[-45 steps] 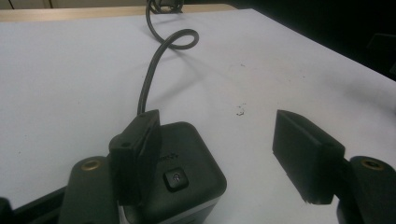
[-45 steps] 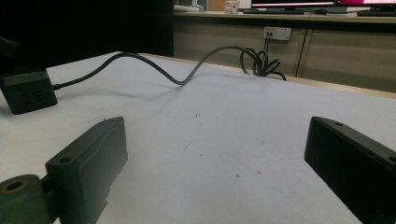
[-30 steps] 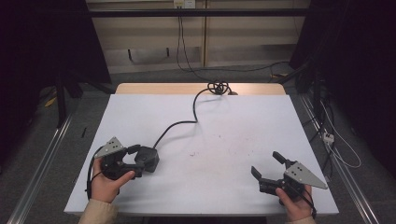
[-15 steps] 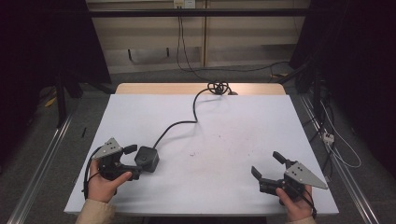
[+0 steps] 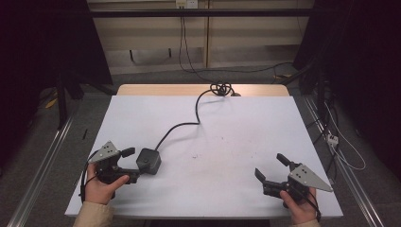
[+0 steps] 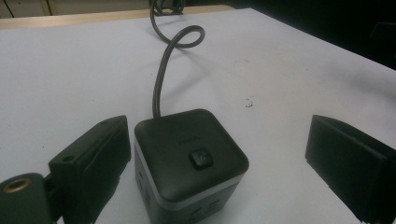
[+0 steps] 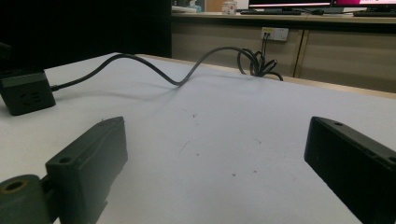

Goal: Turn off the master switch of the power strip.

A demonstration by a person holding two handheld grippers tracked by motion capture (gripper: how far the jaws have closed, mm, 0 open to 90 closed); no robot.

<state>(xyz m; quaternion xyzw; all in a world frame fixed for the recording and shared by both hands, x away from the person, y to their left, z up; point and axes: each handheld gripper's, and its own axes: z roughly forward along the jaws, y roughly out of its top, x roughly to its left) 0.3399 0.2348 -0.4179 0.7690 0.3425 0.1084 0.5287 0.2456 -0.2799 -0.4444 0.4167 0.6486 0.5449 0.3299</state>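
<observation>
A dark grey cube power strip (image 5: pixel 149 161) sits on the white table (image 5: pixel 246 118) at the front left, with a round button on its top (image 6: pixel 201 158). Its black cable (image 5: pixel 182 125) runs back across the table to a coiled knot (image 5: pixel 221 88) at the far edge. My left gripper (image 5: pixel 132 165) is open just left of the cube; in the left gripper view (image 6: pixel 219 130) the cube (image 6: pixel 187 158) lies between the jaws, closer to the left one and apart from both. My right gripper (image 5: pixel 271 166) is open at the front right with nothing between its jaws (image 7: pixel 215 126). From there the cube (image 7: pixel 25 93) shows far to the left.
The cable (image 7: pixel 187 70) arches above the table's middle and ends in the coil (image 7: pixel 257 60). A strip of bare wood (image 5: pixel 165 90) edges the table's far side. A wall socket (image 7: pixel 275 33) sits behind it. Metal rails (image 5: pixel 42 170) and loose wires (image 5: pixel 340 146) flank the table on the floor.
My left gripper has drawn back slightly to the left from the cube, which has stayed in place. The right gripper has not moved.
</observation>
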